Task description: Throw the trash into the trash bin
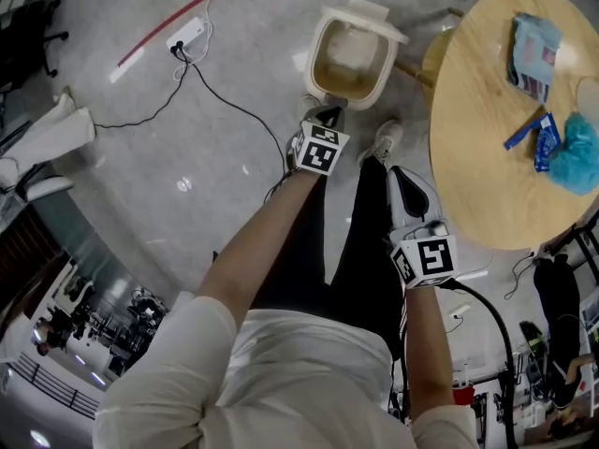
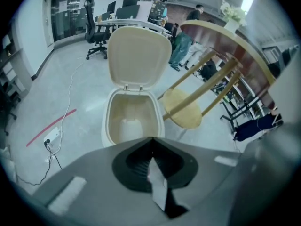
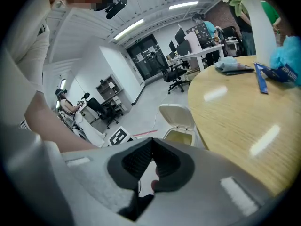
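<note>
The cream trash bin stands on the floor with its lid up, and a pale shape lies inside it. My left gripper hangs just before the bin's near rim. Its jaws are shut, with nothing visible between them. In the left gripper view the left gripper points down at the bin. My right gripper is shut and empty beside the round wooden table. On the table lie blue wrappers, a teal crumpled piece and a packet. The right gripper view shows the right gripper, the bin and the wrappers.
A wooden stool stands under the table beside the bin. A power strip with a black cable lies on the floor at the left, near a red floor line. My shoe is close to the bin. A white vase stands on the table.
</note>
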The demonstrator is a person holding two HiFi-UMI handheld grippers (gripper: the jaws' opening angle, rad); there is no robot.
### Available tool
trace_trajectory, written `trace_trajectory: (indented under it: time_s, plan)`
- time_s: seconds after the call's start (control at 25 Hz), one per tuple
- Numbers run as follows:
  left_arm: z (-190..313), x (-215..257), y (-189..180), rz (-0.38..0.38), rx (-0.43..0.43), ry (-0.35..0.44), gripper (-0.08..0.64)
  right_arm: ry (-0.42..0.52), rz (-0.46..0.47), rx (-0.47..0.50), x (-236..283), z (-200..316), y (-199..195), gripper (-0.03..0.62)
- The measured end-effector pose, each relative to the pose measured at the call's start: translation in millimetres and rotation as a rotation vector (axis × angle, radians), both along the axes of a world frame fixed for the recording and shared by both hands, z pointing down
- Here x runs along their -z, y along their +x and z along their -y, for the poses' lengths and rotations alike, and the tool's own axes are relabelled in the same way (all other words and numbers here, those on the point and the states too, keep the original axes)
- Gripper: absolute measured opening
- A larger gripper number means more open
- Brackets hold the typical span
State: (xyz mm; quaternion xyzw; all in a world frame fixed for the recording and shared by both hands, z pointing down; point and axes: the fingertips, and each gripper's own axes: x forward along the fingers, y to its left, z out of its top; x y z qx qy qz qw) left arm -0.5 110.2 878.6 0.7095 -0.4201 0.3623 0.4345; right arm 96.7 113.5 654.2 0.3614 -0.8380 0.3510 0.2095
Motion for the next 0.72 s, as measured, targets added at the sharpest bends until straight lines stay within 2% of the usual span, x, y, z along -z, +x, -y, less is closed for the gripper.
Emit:
trace_trajectory:
  time_s: [0.72]
  plan:
    - [3, 65, 3, -0.039, -0.019, 0.057, 0.005, -0.006, -0.009, -0.009, 23, -7, 13, 0.0]
